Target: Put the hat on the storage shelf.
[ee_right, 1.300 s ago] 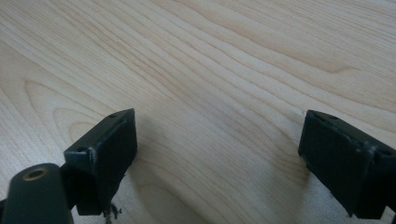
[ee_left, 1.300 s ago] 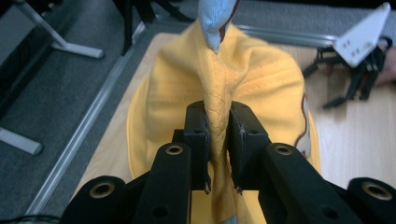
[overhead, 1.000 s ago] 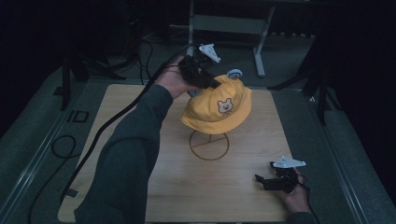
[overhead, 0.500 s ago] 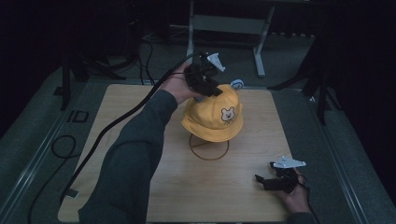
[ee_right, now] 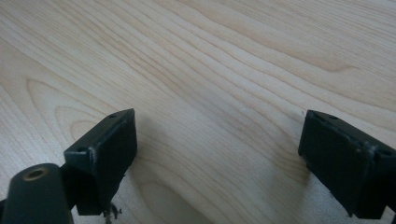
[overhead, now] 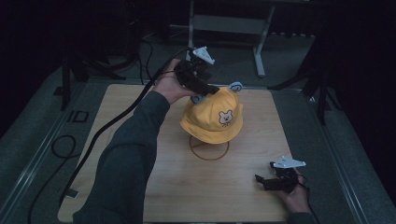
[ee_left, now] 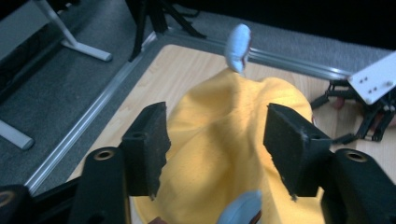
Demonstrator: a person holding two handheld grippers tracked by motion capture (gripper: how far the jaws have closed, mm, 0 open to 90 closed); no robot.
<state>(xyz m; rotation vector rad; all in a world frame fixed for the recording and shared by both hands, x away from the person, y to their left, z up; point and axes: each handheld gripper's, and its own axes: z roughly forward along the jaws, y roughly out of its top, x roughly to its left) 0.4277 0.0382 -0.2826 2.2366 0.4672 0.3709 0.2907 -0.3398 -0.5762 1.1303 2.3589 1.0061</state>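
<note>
Left tool [overhead: 211, 88] spread wide over yellow hat [overhead: 215, 117] crown

One overhead camera and two close cameras riding on the grippers.

The high view looks forward and down on the whole tabletop [overhead: 140, 116]. The left gripper view sits close over the yellow hat [ee_left: 224, 140], sharing it and the far right gripper [ee_left: 373, 109] with the high view. The right gripper view faces bare tabletop wood from very near.
</note>
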